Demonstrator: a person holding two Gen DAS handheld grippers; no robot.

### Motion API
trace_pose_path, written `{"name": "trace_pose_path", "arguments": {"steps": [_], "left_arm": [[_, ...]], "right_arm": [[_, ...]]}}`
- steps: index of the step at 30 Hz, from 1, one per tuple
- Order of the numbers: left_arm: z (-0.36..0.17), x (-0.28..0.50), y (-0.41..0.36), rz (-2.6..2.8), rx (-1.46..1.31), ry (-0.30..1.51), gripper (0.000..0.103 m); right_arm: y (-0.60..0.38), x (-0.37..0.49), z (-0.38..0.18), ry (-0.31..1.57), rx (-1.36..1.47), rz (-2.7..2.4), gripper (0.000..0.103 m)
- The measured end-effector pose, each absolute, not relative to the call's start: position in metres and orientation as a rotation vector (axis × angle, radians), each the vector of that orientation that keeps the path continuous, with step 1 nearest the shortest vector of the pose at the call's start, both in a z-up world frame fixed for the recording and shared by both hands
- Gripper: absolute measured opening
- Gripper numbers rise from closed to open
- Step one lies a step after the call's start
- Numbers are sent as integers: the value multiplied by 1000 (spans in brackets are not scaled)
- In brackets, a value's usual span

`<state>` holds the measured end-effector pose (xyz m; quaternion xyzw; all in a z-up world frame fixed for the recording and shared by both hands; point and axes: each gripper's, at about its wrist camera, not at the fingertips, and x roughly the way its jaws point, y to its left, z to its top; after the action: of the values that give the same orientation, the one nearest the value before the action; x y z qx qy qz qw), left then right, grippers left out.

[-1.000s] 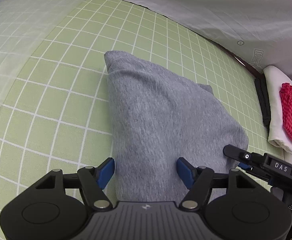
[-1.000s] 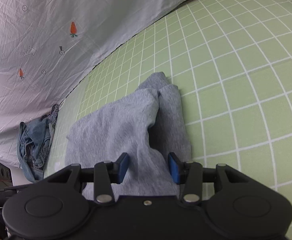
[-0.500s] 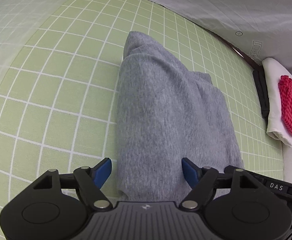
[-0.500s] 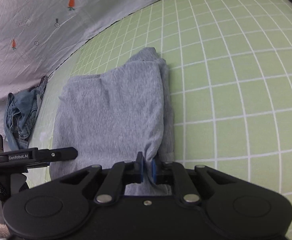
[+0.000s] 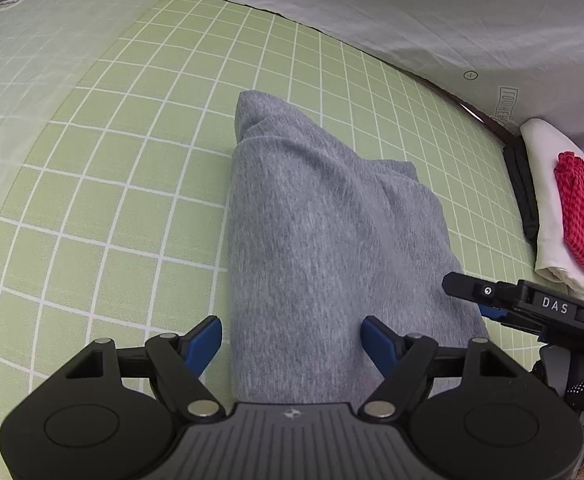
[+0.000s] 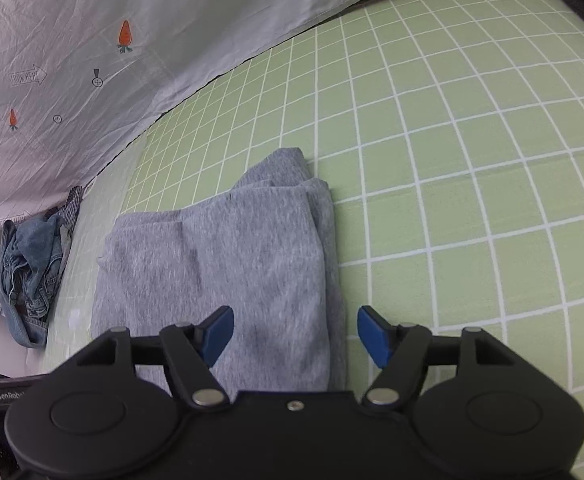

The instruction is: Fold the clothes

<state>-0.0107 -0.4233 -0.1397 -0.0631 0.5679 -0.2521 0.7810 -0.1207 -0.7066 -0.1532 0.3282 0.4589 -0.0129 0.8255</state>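
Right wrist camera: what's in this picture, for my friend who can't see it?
A folded grey garment lies on a green checked sheet. The right tool is over its near edge, blue jaws opening and not gripping it. Crumpled jeans sit left.

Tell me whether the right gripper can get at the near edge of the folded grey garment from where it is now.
Probably yes: the right gripper hangs over the folded grey garment, jaws opening, blue pads clear of the cloth, nothing lying between.

Left gripper (image 5: 291,340): black body, blue fingers (image 5: 206,340), silver screws; right gripper (image 6: 293,334) likewise, marked "DAS".
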Motion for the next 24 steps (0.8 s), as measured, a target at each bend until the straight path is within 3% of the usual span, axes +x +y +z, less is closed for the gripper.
{"name": "trace_pose_path", "arguments": {"steps": [7,15,17,24], "left_arm": [[-143,1,-427,-532,-169,1227,82],[-164,15,-440,-540,-178,1297,82],[-167,16,-441,-558,-173,1310,81],[-172,19,-434,-644,-183,1301,70]], "right_arm": [[-687,-111,-153,968,624,22,84],[-665,-102,-151,959,503,2,83],[-659,-98,-151,955,475,-18,64],[-646,-90,-152,964,543,-81,34]]}}
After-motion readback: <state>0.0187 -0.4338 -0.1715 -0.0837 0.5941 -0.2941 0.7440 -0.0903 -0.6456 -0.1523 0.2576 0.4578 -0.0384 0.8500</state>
